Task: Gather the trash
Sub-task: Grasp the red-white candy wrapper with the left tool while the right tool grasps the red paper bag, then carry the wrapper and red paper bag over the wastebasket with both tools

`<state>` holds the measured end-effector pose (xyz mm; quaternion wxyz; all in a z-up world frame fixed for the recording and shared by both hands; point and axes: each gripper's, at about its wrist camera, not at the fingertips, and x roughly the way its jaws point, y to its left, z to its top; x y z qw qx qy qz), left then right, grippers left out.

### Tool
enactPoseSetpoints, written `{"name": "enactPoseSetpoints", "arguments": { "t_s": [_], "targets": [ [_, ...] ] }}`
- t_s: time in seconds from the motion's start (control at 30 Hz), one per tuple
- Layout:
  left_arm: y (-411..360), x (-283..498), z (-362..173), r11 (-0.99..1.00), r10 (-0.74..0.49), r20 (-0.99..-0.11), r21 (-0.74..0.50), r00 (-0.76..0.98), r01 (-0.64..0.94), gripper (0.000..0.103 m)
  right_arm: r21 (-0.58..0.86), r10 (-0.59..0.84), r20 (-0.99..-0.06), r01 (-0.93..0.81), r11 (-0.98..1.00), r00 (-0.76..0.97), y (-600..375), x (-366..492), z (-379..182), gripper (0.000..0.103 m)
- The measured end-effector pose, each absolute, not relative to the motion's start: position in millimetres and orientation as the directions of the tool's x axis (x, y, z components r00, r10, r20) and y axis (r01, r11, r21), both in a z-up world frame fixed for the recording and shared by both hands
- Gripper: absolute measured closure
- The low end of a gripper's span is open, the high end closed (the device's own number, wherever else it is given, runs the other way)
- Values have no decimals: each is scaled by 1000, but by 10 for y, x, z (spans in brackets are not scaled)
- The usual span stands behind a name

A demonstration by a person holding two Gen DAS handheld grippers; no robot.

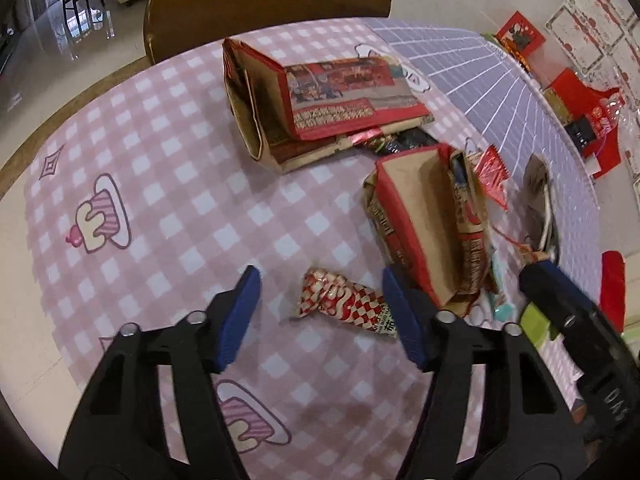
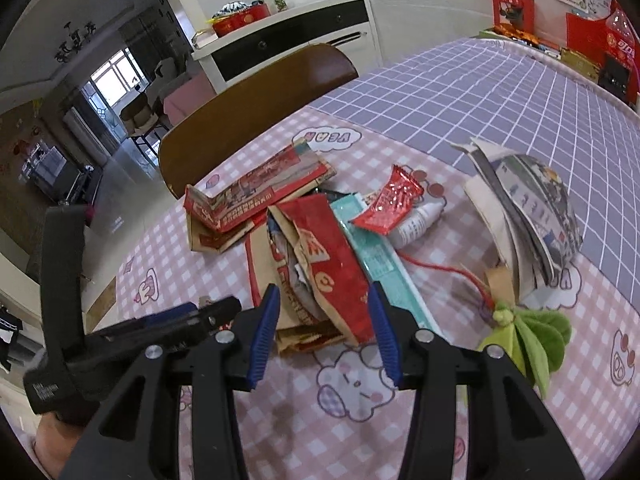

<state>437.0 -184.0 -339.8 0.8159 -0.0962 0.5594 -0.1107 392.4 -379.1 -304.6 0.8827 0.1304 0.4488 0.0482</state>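
Observation:
My left gripper (image 1: 320, 312) is open, its blue fingers on either side of a red-and-white checked wrapper (image 1: 344, 304) lying on the pink checked tablecloth (image 1: 168, 184). My right gripper (image 2: 324, 332) is open just above and before a crumpled red and brown paper bag (image 2: 320, 272), which also shows in the left wrist view (image 1: 424, 220). A flattened red carton (image 1: 332, 100) lies further back and appears in the right wrist view (image 2: 256, 196). A small red foil wrapper (image 2: 390, 204) rests on a teal box (image 2: 380, 264) and a white bottle (image 2: 418, 222).
A folded newspaper bundle (image 2: 528, 208) stands at the right, with a green plush leaf toy (image 2: 536, 340) on a red string in front of it. A brown chair back (image 1: 264, 4) stands behind the table. Red boxes (image 2: 612, 52) line the far right edge.

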Motion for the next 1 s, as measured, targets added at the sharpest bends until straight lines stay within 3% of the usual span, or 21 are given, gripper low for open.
{"name": "enactPoseSetpoints", "arguments": {
  "t_s": [0.07,0.13,0.17,0.23,0.57,0.77,1.0],
  "targets": [
    [-1854,4363,-3399,963,-267,-893,-255,362,80,53,271,203,-778,26,962,595,-3777,3950,-3053,57],
    [-1841,4375,-3408,964,-267,-893,-254,363,85,76,262,201,-777,17,965,596,-3739,3992,-3070,57],
    [-1821,4388,-3423,960,-278,-891,-267,358,81,82,256,200,-777,10,967,597,-3714,4013,-3080,57],
    [-1768,4401,-3426,955,-293,-886,-290,358,65,88,244,196,-779,0,970,595,-3666,4049,-3100,57],
    [-1377,4304,-3211,930,-344,-853,-368,392,14,90,114,126,-811,-56,992,571,-3380,4322,-3252,57],
    [-1198,4217,-3045,916,-366,-829,-400,423,8,90,123,128,-823,-46,991,553,-3428,4367,-3277,81],
    [-909,4093,-2818,898,-389,-789,-440,475,4,90,174,192,-769,-89,981,610,-3305,4166,-2848,83]
  ]
}}
